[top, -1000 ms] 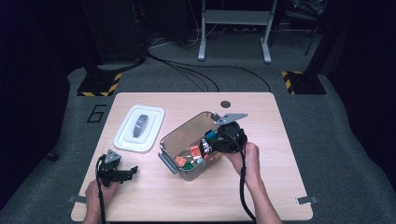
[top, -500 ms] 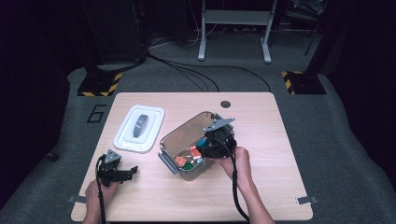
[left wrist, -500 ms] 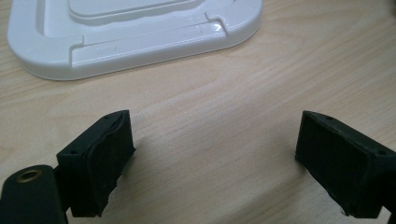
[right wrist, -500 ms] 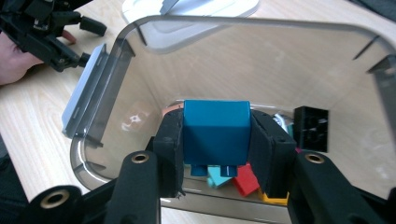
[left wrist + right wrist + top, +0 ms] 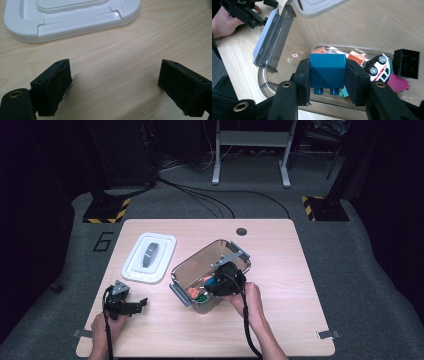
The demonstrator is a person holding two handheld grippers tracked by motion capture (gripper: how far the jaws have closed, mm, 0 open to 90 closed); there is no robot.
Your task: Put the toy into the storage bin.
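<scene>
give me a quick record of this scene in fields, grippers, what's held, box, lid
right gripper: shut on a blue block, over the open box
left gripper: open, nothing between the jaws, low over the table
box: clear plastic, lid off, latch hanging at its near end
in the box: toy car, black block, orange block, magenta block
lid: white, flat on the table, left of the box

"6" on grey floor [image 5: 102, 241]
</scene>
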